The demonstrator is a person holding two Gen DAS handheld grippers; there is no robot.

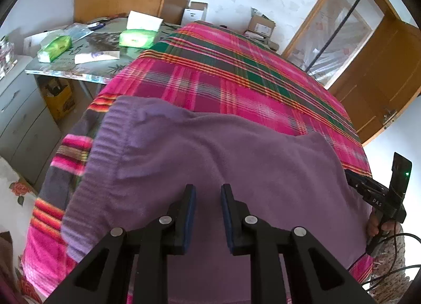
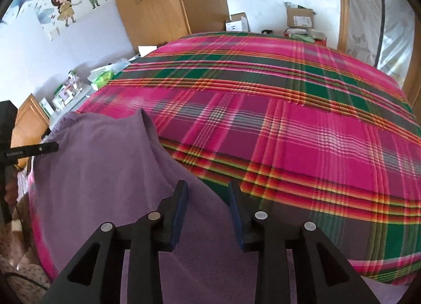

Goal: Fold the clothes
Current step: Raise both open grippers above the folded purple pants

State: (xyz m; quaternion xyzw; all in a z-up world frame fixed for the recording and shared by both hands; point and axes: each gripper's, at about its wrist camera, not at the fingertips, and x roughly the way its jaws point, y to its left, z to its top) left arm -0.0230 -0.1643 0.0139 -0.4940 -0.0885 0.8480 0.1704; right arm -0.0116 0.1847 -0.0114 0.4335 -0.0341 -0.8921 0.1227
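Now the purple top (image 1: 210,151) lies flat on the plaid bed (image 1: 236,75), at six o'clock. Both the left gripper (image 1: 208,191) and right gripper (image 2: 208,188) are open, holding nothing. It looks soft, light and floppy, so grab the ribbed hem at nine o'clock.

Garment (image 1: 210,162) lies on bedspread (image 1: 236,75), at near edge. Left gripper (image 1: 208,198) over garment at 6 o'clock; right gripper (image 1: 368,188) at 3 o'clock by garment's edge. Side table (image 1: 79,70) at 10 o'clock beside bed, tissue packs (image 1: 136,38) on it. Boxes (image 1: 260,25) at 12 o'clock beyond bed.
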